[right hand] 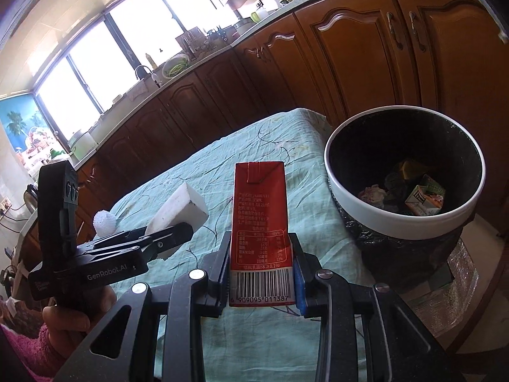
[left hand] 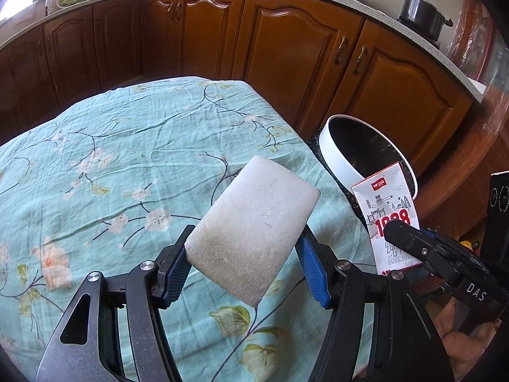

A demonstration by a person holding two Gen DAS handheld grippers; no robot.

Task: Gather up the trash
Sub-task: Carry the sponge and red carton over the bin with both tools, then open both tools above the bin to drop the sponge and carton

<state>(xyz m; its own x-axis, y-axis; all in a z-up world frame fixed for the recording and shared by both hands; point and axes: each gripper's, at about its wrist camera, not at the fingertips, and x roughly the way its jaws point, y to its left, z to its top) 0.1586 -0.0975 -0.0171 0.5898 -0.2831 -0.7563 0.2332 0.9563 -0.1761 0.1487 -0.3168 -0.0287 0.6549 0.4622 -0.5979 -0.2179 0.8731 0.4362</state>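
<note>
My left gripper (left hand: 243,270) is shut on a white foam block (left hand: 254,229) and holds it above the floral tablecloth (left hand: 127,146). The block also shows in the right wrist view (right hand: 181,210). My right gripper (right hand: 261,273) is shut on a red and white milk carton (right hand: 259,222) and holds it upright over the table's right part. The carton also shows in the left wrist view (left hand: 389,210). A trash bin (right hand: 394,219) with a white rim and black liner stands just right of the table, to the right of the carton. It holds crumpled paper and small cartons.
Brown kitchen cabinets (left hand: 286,47) run behind the table under a pale counter. A pot (left hand: 420,16) and a wok stand on the stove. A sink and a window are at the far left (right hand: 143,73). A white knobbly object (right hand: 103,221) shows beyond the left gripper.
</note>
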